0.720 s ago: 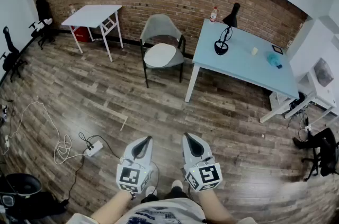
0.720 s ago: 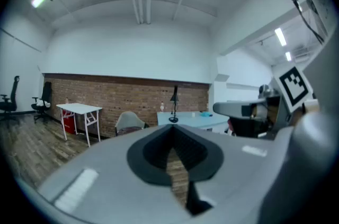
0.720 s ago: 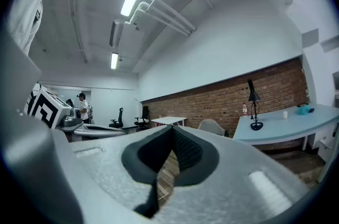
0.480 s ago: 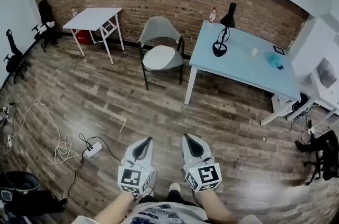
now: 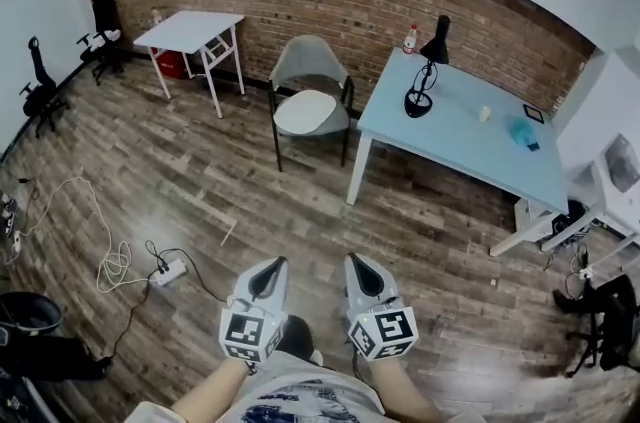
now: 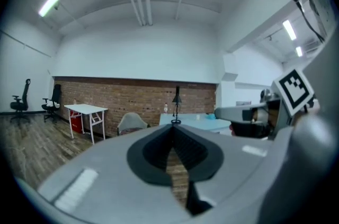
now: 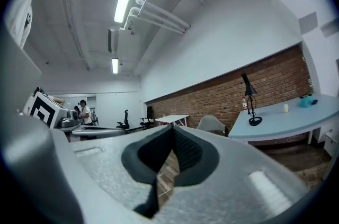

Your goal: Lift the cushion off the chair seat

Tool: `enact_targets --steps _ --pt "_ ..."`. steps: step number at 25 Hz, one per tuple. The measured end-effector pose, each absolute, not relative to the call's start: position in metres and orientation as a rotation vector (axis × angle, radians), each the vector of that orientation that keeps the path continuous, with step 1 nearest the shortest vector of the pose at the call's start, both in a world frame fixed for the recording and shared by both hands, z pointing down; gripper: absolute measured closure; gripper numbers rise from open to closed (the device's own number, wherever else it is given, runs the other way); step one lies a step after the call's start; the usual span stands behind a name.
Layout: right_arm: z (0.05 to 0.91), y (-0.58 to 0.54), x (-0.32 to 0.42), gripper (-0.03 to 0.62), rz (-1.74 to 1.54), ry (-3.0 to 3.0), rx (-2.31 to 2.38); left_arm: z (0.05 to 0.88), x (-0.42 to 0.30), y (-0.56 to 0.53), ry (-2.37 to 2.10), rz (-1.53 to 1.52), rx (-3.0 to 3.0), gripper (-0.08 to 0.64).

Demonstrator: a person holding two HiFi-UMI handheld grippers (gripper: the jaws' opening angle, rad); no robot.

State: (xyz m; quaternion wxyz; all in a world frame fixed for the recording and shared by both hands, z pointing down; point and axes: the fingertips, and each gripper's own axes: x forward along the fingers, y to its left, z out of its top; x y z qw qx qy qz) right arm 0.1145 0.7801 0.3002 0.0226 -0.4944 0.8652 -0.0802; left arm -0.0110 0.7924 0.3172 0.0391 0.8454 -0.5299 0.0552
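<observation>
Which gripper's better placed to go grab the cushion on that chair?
Left gripper, marginally. It and the right gripper are both shut, empty and far from the cushion, but the blue table crowds the chair on the right.

cushion: white rounded seat cushion [image 5: 308, 112], lying flat, covering most of the seat, nothing touching it.
chair: grey shell chair with thin black legs [image 5: 311, 61], upright, seat facing you, back near the brick wall [image 5: 330, 1], well apart from you.
</observation>
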Motion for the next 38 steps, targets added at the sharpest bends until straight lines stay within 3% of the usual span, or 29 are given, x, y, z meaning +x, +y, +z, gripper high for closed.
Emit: enact_targets --steps 14,30,38 --pt "0.316 0.697 0.095 0.594 -0.25 2.729 -1.476 0.322 -0.02 0.7 -1.657 0.133 2.622 0.569" --pt "0.314 0.356 -0.036 0.594 -0.214 2.732 -1.56 0.33 -0.152 0.361 -1.579 0.163 2.671 0.569" --pt "0.326 0.254 -0.077 0.594 -0.277 2.735 -1.599 0.339 -0.197 0.258 -1.545 0.175 2.641 0.568"
